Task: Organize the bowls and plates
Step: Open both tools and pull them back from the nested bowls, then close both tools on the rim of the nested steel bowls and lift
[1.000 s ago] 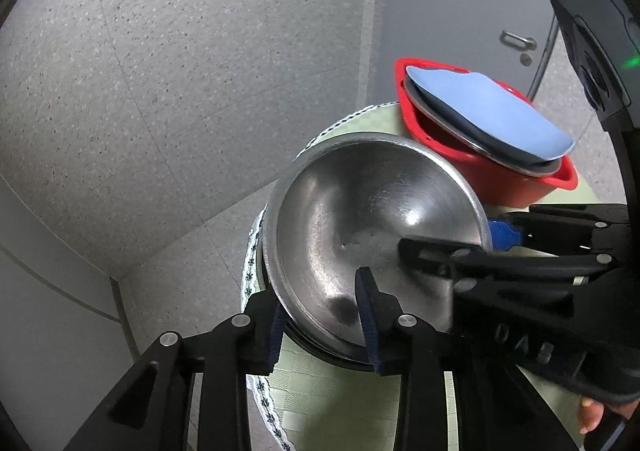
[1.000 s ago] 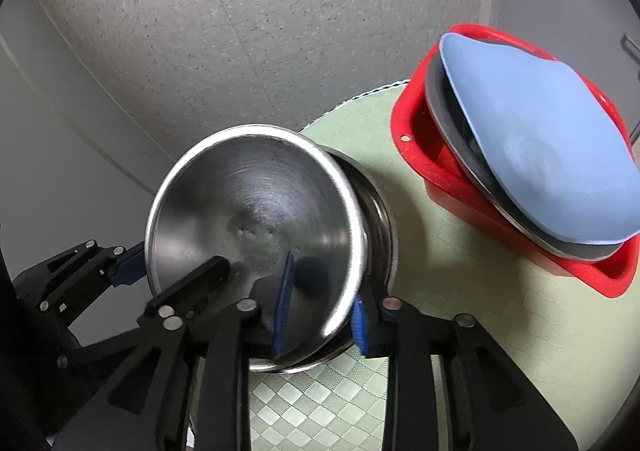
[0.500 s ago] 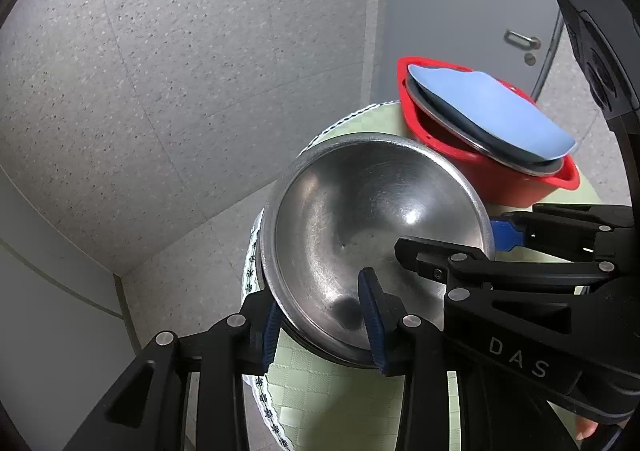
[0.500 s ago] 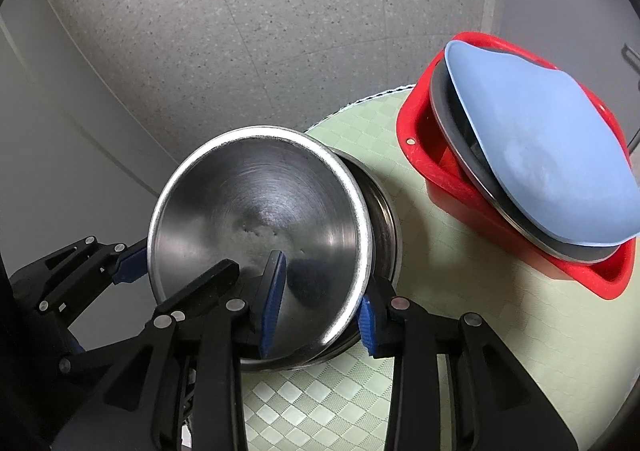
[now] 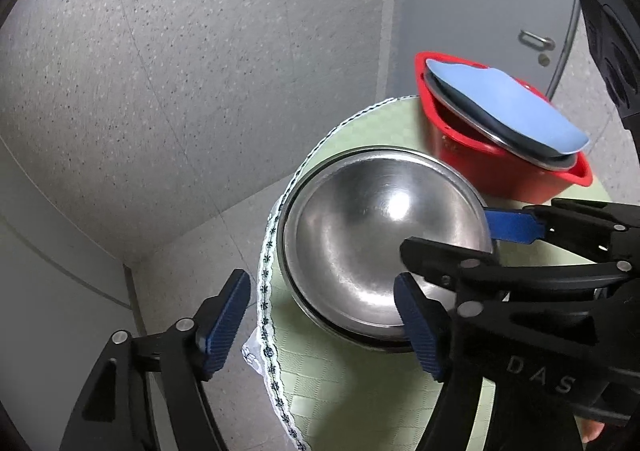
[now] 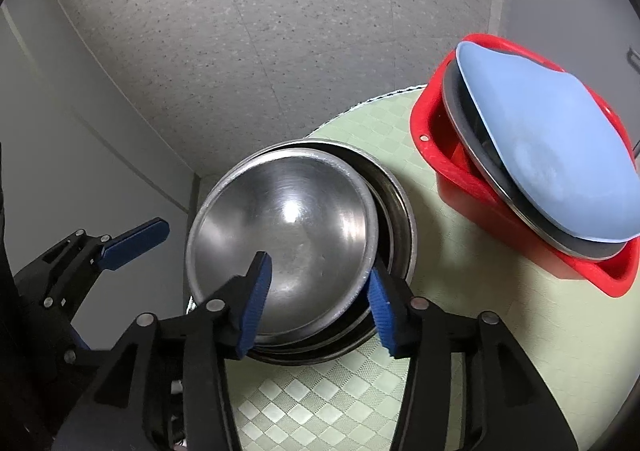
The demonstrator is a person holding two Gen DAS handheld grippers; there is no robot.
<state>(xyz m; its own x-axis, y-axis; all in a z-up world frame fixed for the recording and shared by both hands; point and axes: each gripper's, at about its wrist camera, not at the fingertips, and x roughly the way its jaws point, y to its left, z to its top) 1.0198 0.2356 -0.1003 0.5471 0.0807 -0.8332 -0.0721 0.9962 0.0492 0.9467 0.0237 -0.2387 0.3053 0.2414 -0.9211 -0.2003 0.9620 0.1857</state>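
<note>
Since a second ago both grippers have let go of the steel bowl, which now sits nested in the bowl stack on the surface. Left hand-held gripper open wide, one pad off the left edge of the surface, the other at the bowl's near rim. Right hand-held gripper also open, fingers straddling the top bowl's near rim, not clamped. Top bowl sits slightly off-centre to the left in the stack. Red tub far right on the surface, holding tilted plates with a blue plate on top. Green checked cloth covers the surface.
</note>
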